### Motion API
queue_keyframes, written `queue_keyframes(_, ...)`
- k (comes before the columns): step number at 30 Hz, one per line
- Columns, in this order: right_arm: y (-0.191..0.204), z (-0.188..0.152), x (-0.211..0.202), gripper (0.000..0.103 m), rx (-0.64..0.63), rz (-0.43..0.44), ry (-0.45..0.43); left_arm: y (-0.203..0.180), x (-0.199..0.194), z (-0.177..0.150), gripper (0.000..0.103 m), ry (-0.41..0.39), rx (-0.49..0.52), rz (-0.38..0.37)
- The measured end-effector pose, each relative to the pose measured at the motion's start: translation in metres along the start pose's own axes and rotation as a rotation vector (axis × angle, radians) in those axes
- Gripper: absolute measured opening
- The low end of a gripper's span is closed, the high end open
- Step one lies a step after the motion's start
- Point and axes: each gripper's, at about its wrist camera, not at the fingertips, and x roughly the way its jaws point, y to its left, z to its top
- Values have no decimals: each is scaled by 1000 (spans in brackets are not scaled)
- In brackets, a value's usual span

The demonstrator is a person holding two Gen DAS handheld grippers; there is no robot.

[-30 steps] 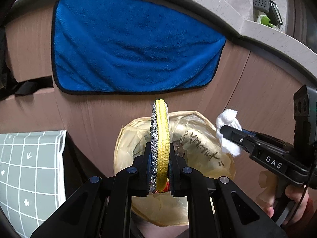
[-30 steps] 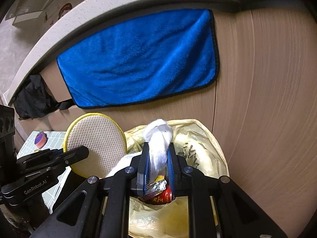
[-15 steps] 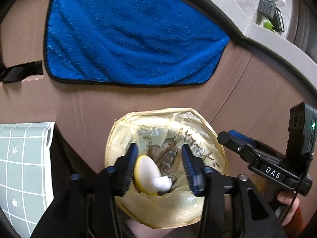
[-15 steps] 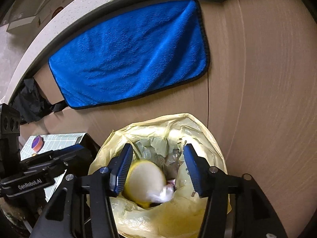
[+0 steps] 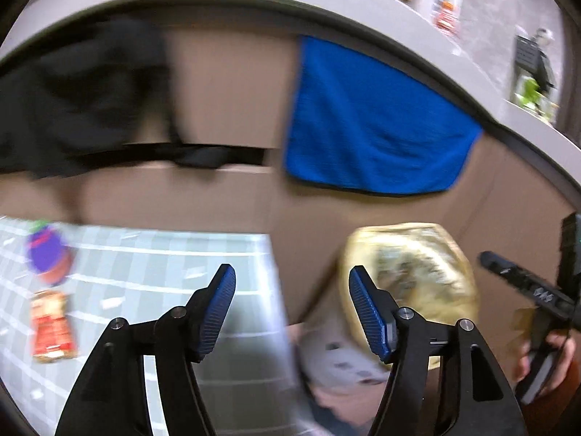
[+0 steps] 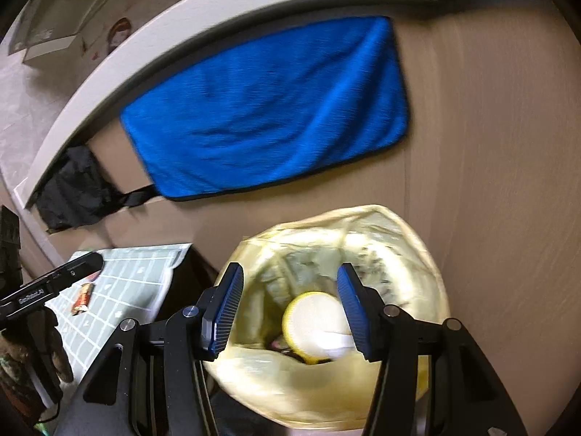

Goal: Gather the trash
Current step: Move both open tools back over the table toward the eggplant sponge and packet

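A bin lined with a yellow bag point(image 6: 254, 374) stands against the wooden cabinet; it also shows in the left wrist view point(image 5: 417, 272). Inside lie a round yellow-rimmed sponge point(image 6: 312, 316) and a white tissue point(image 6: 337, 341). My right gripper point(image 6: 288, 312) is open and empty above the bin's mouth. My left gripper point(image 5: 292, 309) is open and empty, between the bin and a grid-patterned mat point(image 5: 163, 265). On the mat lie a red wrapper point(image 5: 51, 327) and a purple and red piece point(image 5: 47, 258).
A blue towel point(image 6: 268, 109) hangs on the cabinet front under the counter edge point(image 6: 181, 32). A black cloth point(image 6: 72, 189) hangs to its left. The mat point(image 6: 123, 290) lies left of the bin. The left wrist view is blurred.
Both grippers have opened; the sponge and tissue dropped into the bin. The left gripper has since swung left toward the mat. The right gripper stays over the bin.
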Motion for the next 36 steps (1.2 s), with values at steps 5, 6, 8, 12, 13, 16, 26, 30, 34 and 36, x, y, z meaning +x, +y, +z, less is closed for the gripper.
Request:
queue_keyframes(5, 47, -1, 11, 52, -54, 62, 24, 89, -29, -16, 66, -3, -127, 148)
queue_keyframes(6, 60, -2, 16, 52, -67, 77, 36, 105, -34, -19, 66, -3, -158, 171)
queue_keyframes(8, 80, -3, 24, 52, -88, 99, 55, 136, -44, -28, 67, -6, -218, 207)
queue_keyframes(12, 124, -7, 41, 52, -133, 143, 92, 188, -53, -48, 70, 19, -333, 247)
queue_keyframes(13, 134, -7, 45, 52, -140, 157, 100, 195, -55, -53, 71, 24, -348, 247)
queue_keyframes(16, 167, -11, 57, 52, -167, 203, 128, 212, -59, -65, 73, 41, -373, 246)
queue_keyframes(26, 291, -26, 112, 52, -378, 380, 220, 258, -121, -82, 74, -63, -383, 257)
queue_keyframes(30, 357, -32, 148, 57, -512, 460, 239, 283, -133, -86, 74, -77, -429, 231)
queue_keyframes(34, 415, -38, 205, 57, -608, 486, 295, 300, -135, -94, 74, -56, -447, 230)
queue_keyframes(36, 434, -39, 226, 57, -646, 468, 290, 305, -137, -98, 74, -44, -445, 231)
